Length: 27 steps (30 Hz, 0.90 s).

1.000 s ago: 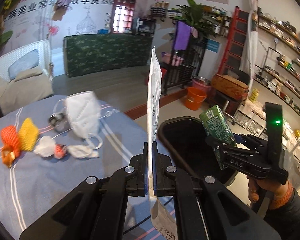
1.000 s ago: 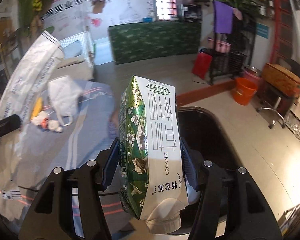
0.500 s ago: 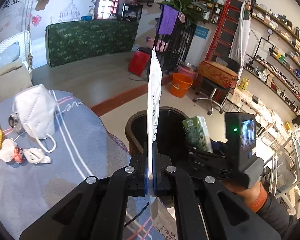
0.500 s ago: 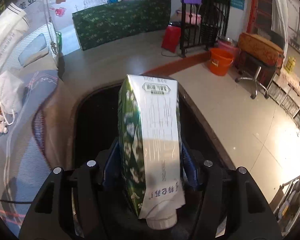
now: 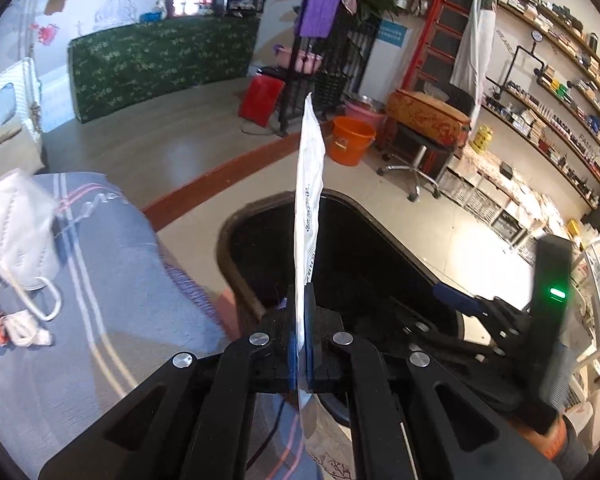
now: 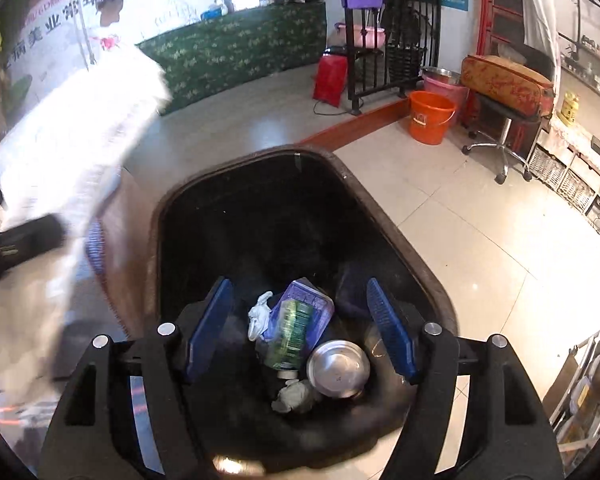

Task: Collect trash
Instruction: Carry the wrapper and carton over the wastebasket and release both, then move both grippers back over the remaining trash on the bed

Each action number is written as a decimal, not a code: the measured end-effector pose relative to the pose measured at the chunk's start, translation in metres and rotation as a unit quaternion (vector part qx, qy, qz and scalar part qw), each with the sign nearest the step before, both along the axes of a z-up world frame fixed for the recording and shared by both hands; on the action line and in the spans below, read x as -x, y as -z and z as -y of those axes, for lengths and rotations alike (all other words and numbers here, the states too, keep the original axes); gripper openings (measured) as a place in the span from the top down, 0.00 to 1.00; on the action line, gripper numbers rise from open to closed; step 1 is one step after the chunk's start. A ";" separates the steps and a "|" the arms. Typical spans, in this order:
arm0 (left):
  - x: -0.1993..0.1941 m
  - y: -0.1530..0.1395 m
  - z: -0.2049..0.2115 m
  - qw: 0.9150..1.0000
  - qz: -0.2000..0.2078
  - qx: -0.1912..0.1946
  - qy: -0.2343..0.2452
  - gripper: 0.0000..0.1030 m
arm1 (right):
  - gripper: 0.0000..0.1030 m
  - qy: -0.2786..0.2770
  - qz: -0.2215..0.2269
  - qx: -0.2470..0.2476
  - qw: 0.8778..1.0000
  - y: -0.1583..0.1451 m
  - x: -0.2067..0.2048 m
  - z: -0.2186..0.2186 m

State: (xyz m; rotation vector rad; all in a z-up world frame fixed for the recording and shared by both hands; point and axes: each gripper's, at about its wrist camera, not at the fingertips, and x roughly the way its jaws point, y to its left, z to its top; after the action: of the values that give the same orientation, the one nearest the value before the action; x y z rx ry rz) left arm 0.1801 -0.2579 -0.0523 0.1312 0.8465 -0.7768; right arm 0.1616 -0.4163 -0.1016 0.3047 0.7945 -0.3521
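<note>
Above the black trash bin (image 6: 380, 216), the right gripper (image 6: 300, 330) stands wide apart and empty; the green milk carton (image 6: 290, 336) lies below between its pads. Left gripper (image 5: 299, 344) clamps a white wrapper (image 5: 309, 200) edge-on.

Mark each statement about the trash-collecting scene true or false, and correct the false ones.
1. The right gripper holds a green carton. False: its jaws stand open and empty; the green carton lies inside the black bin.
2. The left gripper is shut on a white packet. True.
3. A metal can lies in the bin beside the carton. True.
4. The white face mask is in the bin. False: it lies on the blue striped cloth.
5. An orange bucket stands on the floor beyond the bin. True.
</note>
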 end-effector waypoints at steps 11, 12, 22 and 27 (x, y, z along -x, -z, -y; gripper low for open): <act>-0.010 0.017 0.029 0.999 -0.046 -0.005 0.015 0.96 | 0.32 0.045 0.009 0.007 0.999 -0.014 0.050 0.018; -0.011 0.019 0.031 0.999 -0.050 -0.005 0.016 0.96 | 0.32 0.049 0.009 0.006 0.999 -0.014 0.054 0.020; -0.008 0.033 0.059 0.996 -0.075 -0.032 0.039 0.85 | 0.27 0.079 0.024 0.010 0.997 -0.024 0.073 0.030; -0.007 0.023 0.044 0.998 -0.061 -0.009 0.018 0.27 | 0.22 0.097 0.040 0.013 0.994 -0.031 0.078 0.033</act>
State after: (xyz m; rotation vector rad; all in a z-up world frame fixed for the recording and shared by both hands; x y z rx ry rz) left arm 0.1872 -0.3023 -0.0749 0.1161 0.9686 -0.8163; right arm 0.0834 -0.4498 -0.0703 0.3705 0.6833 -0.5301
